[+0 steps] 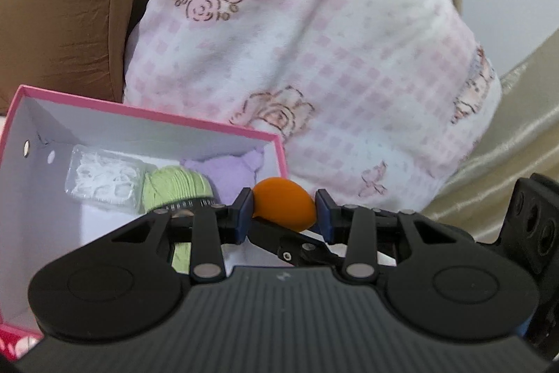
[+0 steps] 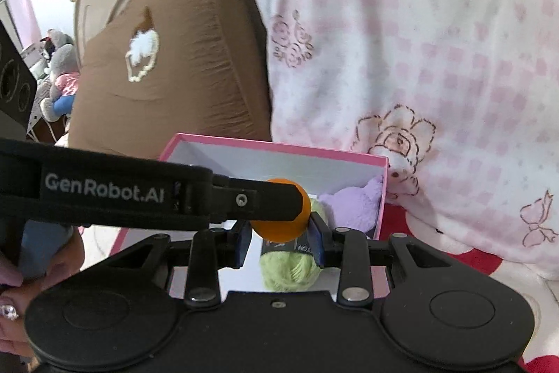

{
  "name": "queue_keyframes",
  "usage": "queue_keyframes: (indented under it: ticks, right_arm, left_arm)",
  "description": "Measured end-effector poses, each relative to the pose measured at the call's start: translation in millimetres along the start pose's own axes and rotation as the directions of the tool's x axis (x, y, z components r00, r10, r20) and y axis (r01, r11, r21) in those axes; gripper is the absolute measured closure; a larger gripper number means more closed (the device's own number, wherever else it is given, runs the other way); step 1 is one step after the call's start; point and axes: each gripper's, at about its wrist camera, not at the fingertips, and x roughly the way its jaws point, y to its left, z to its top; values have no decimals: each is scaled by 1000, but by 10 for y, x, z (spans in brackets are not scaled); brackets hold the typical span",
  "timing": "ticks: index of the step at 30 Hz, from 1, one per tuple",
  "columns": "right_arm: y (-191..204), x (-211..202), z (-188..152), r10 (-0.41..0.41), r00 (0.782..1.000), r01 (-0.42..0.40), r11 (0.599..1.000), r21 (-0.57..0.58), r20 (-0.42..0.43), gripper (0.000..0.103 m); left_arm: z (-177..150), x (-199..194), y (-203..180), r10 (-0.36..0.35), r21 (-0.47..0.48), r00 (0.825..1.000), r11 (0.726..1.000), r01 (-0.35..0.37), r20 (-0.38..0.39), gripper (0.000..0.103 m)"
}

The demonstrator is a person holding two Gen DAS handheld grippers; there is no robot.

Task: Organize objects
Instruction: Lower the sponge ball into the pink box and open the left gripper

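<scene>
Pink box (image 1: 146, 112) below, both tools (image 1: 283, 210) (image 2: 279, 233) clenched on orange egg (image 1: 284, 203).

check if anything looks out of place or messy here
Only the orange ball, clamped in the left gripper at the pink box rim, not inside with the green yarn, purple plush and clear case. Nothing looks spilled or damaged.

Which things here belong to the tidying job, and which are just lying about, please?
Job: left gripper, orange ball, box, yarn, clear case, purple plush.
Lying about: brown cushion, checked blanket, grey toy.
</scene>
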Motion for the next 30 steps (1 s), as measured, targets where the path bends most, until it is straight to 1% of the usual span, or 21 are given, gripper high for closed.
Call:
queue_keyframes:
  ticks: [3, 5, 6, 9, 12, 15, 19, 21, 22, 24, 26, 27, 30]
  right_arm:
    - [-89, 200, 47, 3, 1000, -3, 1000, 10, -17, 64]
    - [-134, 348, 67, 4, 999, -3, 1000, 6, -43, 64]
    - [-137, 417, 69, -1, 999, 1, 1000, -1, -54, 64]
    - [-80, 573, 63, -62, 997, 59, 996, -60, -50, 64]
    - [-119, 729, 89, -76, 995, 72, 996, -56, -65, 64]
    - [-118, 857, 121, -108, 991, 101, 991, -87, -79, 64]
    - [-74, 1007, 146, -128, 987, 112, 981, -156, -97, 62]
    - [-38, 1035, 138, -148, 986, 129, 972, -197, -81, 61]
    - [-20, 1038, 127, -151, 986, 132, 967, -220, -72, 61]
    - [-10, 1055, 110, -158, 984, 133, 959, -251, -82, 61]
    - [-29, 1043, 84, -148, 985, 120, 957, -264, -86, 60]
    - [-40, 1027, 70, -136, 987, 109, 958, -265, -84, 59]
    - [-70, 981, 36, -118, 992, 100, 962, -253, -55, 58]
  left_arm:
    - [-16, 144, 130, 6, -5, 1000, 1000, -6, 20, 66]
    - [4, 228, 264, 13, -81, 1000, 997, -12, 6, 66]
    - [20, 269, 321, 6, -92, 1000, 996, -5, 10, 66]
    - [32, 402, 504, -14, -156, 1000, 988, 16, 14, 66]
    - [33, 504, 628, -11, -187, 1000, 982, 14, 18, 66]
    - [29, 592, 702, -8, -197, 1000, 980, 14, 30, 66]
    - [-23, 658, 691, 17, -148, 997, 989, -6, 69, 68]
    - [-22, 679, 709, 24, -152, 995, 988, -9, 92, 68]
    - [-13, 693, 718, 23, -159, 996, 987, -9, 91, 68]
    - [5, 720, 728, 21, -154, 995, 988, -6, 93, 69]
    - [12, 737, 746, 32, -152, 995, 988, -16, 100, 69]
    - [3, 745, 766, 25, -158, 994, 987, -8, 107, 69]
    - [-38, 817, 845, 30, -198, 995, 980, -11, 96, 69]
